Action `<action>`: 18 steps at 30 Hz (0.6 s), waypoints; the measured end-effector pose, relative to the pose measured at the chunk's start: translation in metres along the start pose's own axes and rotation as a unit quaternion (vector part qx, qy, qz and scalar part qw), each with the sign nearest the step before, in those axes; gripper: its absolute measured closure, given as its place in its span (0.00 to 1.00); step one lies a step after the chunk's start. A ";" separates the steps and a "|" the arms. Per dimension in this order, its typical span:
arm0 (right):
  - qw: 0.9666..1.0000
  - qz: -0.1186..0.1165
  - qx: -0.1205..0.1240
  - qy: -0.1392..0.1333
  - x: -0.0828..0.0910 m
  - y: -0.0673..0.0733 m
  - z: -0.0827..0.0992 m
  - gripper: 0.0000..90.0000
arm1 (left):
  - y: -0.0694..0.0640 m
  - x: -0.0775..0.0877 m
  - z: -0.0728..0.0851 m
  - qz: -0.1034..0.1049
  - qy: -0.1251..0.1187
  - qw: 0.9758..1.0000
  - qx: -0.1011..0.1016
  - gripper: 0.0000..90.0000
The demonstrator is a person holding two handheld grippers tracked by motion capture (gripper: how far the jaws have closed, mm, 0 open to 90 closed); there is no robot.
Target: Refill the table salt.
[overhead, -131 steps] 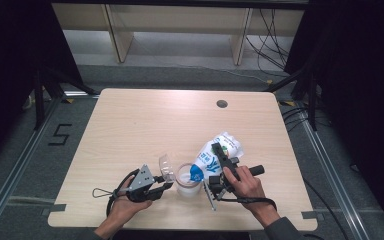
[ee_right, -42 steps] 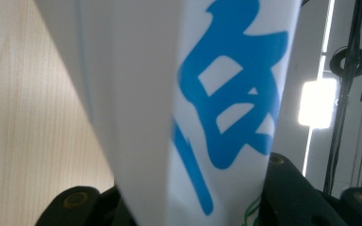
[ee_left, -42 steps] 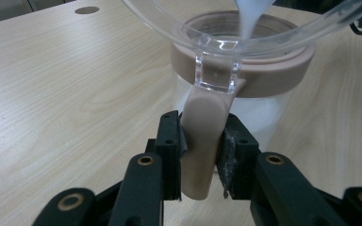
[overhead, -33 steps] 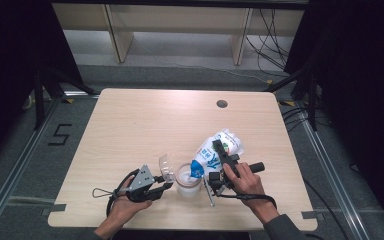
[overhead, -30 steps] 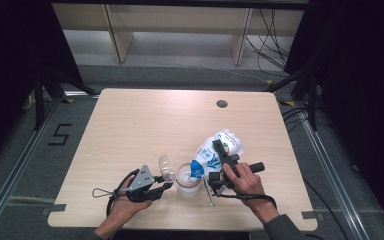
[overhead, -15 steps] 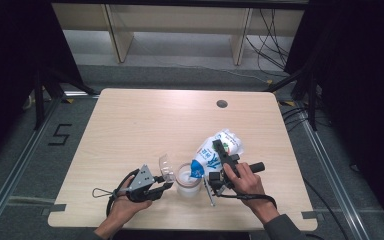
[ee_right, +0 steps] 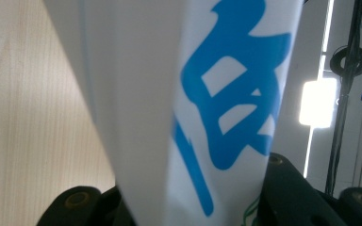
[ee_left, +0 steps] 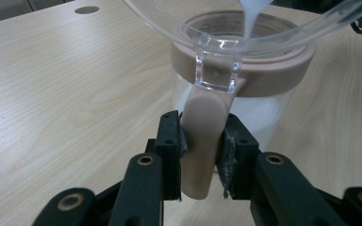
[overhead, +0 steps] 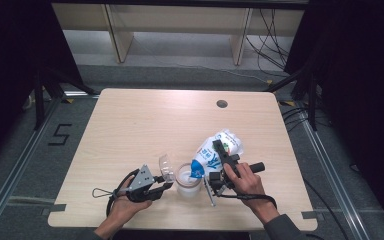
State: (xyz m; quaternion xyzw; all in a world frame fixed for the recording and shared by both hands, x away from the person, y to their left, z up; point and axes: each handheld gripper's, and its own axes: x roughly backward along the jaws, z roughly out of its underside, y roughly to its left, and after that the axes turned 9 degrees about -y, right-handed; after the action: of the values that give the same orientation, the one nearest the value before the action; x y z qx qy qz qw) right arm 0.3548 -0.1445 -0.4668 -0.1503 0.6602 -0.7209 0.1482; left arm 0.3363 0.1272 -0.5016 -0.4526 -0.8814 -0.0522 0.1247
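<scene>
A clear jar point(overhead: 187, 181) with a pinkish rim point(ee_left: 264, 70) stands near the table's front edge, white contents inside. Its clear hinged lid point(overhead: 166, 166) stands swung open to the left. My left gripper point(overhead: 168, 185) is shut on the pinkish tab point(ee_left: 202, 136) that hangs from the rim, one pad on each side. My right gripper point(overhead: 221, 151) is shut on a white bag with blue print point(overhead: 211, 152), tilted with its corner over the jar mouth. A white stream point(ee_left: 253, 14) falls from above into the jar. The bag point(ee_right: 193, 94) covers most of the right gripper view.
A thin grey stick-like thing point(overhead: 209, 193) lies on the wooden table point(overhead: 145, 125) by the right hand. A round hole point(overhead: 222, 104) sits at the table's far right. The left gripper's cable point(overhead: 100, 192) loops toward the front left edge.
</scene>
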 end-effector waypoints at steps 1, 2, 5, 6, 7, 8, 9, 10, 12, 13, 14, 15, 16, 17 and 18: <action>1.000 -0.009 -0.006 0.013 0.002 0.000 0.000 0.83 | 0.000 0.000 0.000 0.000 0.000 1.000 0.000 0.80; 1.000 -0.007 -0.010 0.012 0.001 0.000 0.000 0.83 | 0.000 0.000 0.000 0.000 0.000 1.000 0.000 0.80; 1.000 -0.007 -0.014 0.013 0.002 0.000 -0.001 0.83 | 0.000 0.000 0.000 0.000 0.000 1.000 0.000 0.80; 1.000 -0.007 -0.014 0.012 0.002 0.000 0.000 0.83 | 0.000 0.000 0.000 0.000 0.000 1.000 0.000 0.80; 1.000 -0.008 -0.019 0.015 0.002 0.001 0.000 0.83 | 0.000 0.000 0.000 0.000 0.000 1.000 0.000 0.80; 1.000 -0.008 -0.015 0.012 0.002 0.000 0.000 0.83 | 0.000 0.000 0.000 0.000 0.000 1.000 0.000 0.80; 1.000 -0.010 -0.014 0.010 0.001 0.000 0.001 0.83 | 0.000 0.000 0.000 0.000 0.000 1.000 0.000 0.80; 1.000 -0.009 -0.018 0.013 0.002 0.000 0.000 0.83 | 0.000 0.000 0.000 0.000 0.000 1.000 0.000 0.80; 1.000 -0.010 -0.019 0.012 0.001 0.000 0.001 0.83 | 0.000 0.000 0.000 0.000 0.000 1.000 0.000 0.80; 1.000 -0.010 -0.021 0.011 0.002 0.000 0.001 0.83 | 0.000 0.000 0.000 0.001 -0.002 1.000 0.001 0.80; 1.000 -0.011 -0.022 0.011 0.002 0.000 0.001 0.83 | 0.000 0.000 0.000 0.001 -0.001 1.000 0.001 0.80; 1.000 -0.011 -0.024 0.011 0.002 0.000 0.000 0.83 | 0.000 0.000 0.000 0.000 -0.001 1.000 0.001 0.80; 1.000 -0.012 -0.021 0.008 0.001 -0.001 0.000 0.83 | 0.000 0.000 0.000 0.001 -0.002 1.000 0.001 0.80; 1.000 -0.012 -0.020 0.006 0.001 -0.001 0.000 0.83 | 0.000 0.000 0.000 0.001 -0.002 1.000 0.001 0.80; 1.000 -0.014 -0.020 0.005 0.001 -0.001 0.001 0.83 | 0.000 0.000 0.000 0.003 -0.004 1.000 0.002 0.80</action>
State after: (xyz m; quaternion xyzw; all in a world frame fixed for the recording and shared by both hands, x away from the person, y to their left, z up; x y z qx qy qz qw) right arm 0.3538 -0.1454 -0.4654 -0.1589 0.6732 -0.7102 0.1313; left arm 0.3366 0.1272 -0.5020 -0.4554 -0.8805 -0.0481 0.1224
